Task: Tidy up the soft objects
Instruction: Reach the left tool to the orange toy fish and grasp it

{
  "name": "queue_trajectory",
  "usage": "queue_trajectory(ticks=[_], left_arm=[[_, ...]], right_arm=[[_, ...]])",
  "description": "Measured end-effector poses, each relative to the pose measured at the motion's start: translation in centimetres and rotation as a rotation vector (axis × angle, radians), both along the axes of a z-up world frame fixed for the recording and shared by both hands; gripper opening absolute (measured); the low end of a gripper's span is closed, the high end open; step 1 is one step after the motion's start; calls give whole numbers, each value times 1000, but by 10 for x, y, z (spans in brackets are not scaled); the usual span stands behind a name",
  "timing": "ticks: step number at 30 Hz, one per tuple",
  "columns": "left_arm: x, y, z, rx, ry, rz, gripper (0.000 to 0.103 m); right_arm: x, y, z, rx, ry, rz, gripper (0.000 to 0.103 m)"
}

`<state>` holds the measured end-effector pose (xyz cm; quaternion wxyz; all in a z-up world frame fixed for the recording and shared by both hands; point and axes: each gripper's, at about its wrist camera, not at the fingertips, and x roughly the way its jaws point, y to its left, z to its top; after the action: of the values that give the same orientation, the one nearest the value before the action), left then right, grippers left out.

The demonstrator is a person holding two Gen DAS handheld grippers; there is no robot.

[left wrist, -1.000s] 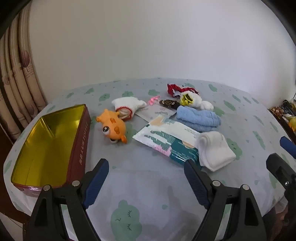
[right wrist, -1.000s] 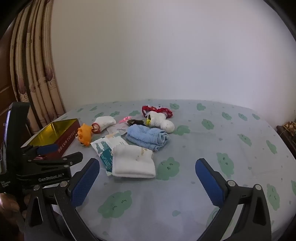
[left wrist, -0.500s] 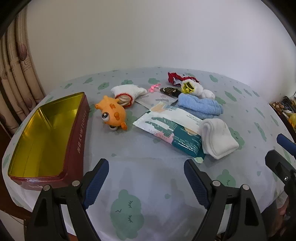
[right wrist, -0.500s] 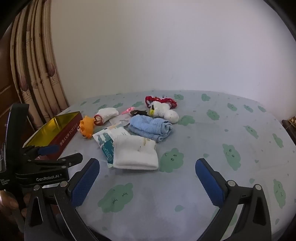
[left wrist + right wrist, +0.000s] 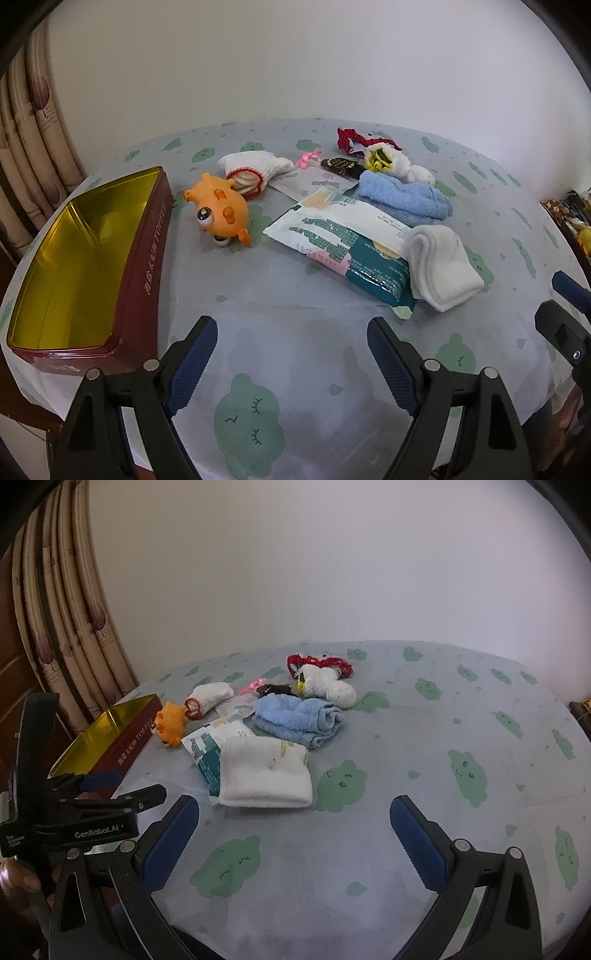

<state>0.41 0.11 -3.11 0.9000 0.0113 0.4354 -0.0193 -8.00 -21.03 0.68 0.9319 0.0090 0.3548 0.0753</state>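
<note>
Left wrist view: left gripper spread wide, empty, above the cloud-print tabletop. Open maroon tin box with gold inside at left. Orange plastic fish toy beside it; folded white sock overlaps a teal-and-white wipes packet.

Right wrist view: right gripper wide, empty. Folded white sock just ahead; rolled blue towel behind it, tin box far left

Plain white wall, patterned curtain at left, cloud-print tablecloth in soft light.
</note>
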Motion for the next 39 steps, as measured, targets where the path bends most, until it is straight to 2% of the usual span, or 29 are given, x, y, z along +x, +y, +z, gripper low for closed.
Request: queue_trajectory(ticks=[8,17,24,39], left_arm=[[17,14,21,-8,-21,18,86],[67,47,44,-95,-6,84,86],[104,58,36,-74,46,119,86],[126,62,8,-36,99,128,86]], right_arm=[[1,1,6,18,0,10,103],[3,2,7,38,18,27,103],[6,-1,5,55,32,31,103],[12,-2,-12,60,88,24,103]])
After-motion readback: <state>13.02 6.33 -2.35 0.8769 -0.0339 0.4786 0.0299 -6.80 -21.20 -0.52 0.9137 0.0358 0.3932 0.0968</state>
